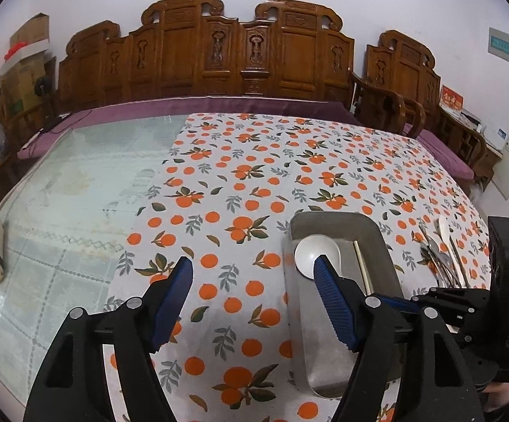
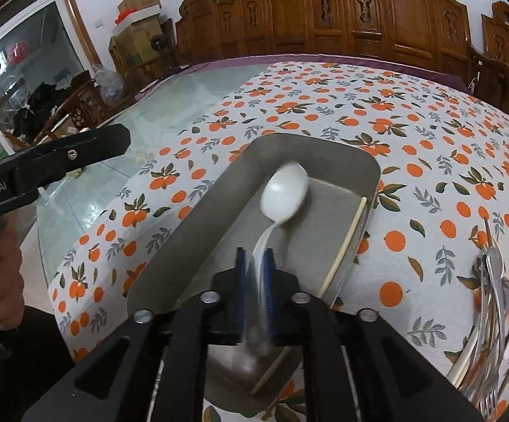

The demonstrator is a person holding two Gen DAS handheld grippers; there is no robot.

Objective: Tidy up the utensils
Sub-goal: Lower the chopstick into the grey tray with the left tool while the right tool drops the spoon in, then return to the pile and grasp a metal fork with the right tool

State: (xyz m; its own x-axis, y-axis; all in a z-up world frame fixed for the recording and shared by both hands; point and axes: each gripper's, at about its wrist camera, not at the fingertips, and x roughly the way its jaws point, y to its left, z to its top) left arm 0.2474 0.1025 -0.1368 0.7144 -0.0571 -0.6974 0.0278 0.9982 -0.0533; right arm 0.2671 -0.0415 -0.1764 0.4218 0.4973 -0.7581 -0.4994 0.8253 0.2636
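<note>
The left claw [image 1: 252, 276] is held wide, with nothing between its blue pads; 1 pad hangs over the patterned cloth [image 1: 240, 190], the other over the metal tray [image 1: 377, 242]. The right claw [image 2: 255, 263] is seen narrow, its pads set close on either side of the handle of the white spoon [image 2: 285, 193]; the handle is blurred, so a firm grip cannot be told. The spoon's bowl is seen over the far end of the tray floor, close to the far wall. 1 chopstick [image 2: 345, 232] is laid along the tray's right wall. The tray is placed on the cloth near the front edge of the worktop [image 1: 64, 183]. To its right, apart from it, a heap of metal and white utensils [image 2: 500, 281] is spread on the cloth. Left of the cloth's edge, bare glass is left open, and the far half of the cloth is uncluttered.
</note>
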